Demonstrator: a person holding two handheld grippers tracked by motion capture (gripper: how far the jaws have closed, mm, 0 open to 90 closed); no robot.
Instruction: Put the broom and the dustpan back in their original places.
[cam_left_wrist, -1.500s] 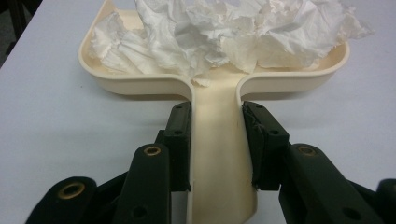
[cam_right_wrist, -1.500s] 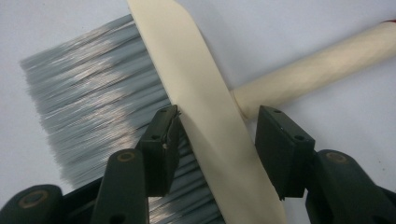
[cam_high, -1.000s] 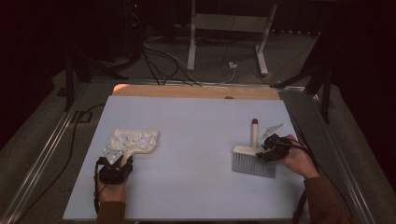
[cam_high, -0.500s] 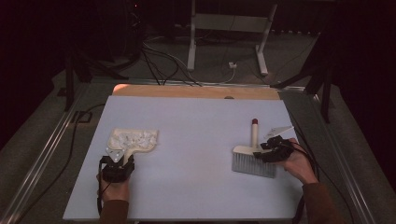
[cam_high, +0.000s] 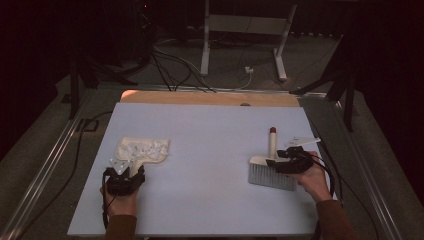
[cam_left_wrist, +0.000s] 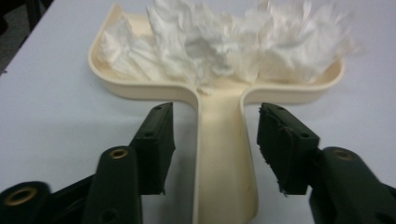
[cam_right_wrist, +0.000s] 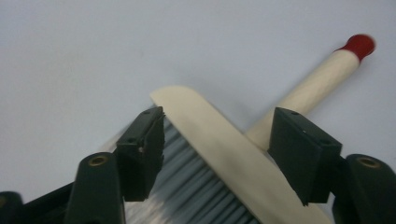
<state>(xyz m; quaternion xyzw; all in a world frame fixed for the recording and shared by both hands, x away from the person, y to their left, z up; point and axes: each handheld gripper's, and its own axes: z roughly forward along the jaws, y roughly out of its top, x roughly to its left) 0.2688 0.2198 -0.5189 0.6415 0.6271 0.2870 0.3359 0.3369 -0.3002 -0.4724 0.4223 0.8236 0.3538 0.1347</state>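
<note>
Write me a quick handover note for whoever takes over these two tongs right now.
Left tongs: open, jaws either side of the dustpan handle, not clamped.
Right tongs: open, over the brush head, jaws apart from it.
Dustpan lies on the left of the table, loaded with white paper scraps. Brush lies flat on the right, red-tipped handle pointing away from the person.
Done: scraps appear gathered in the pan.
Left: probably grip the pan handle and empty it; nothing is gripped yet.
</note>
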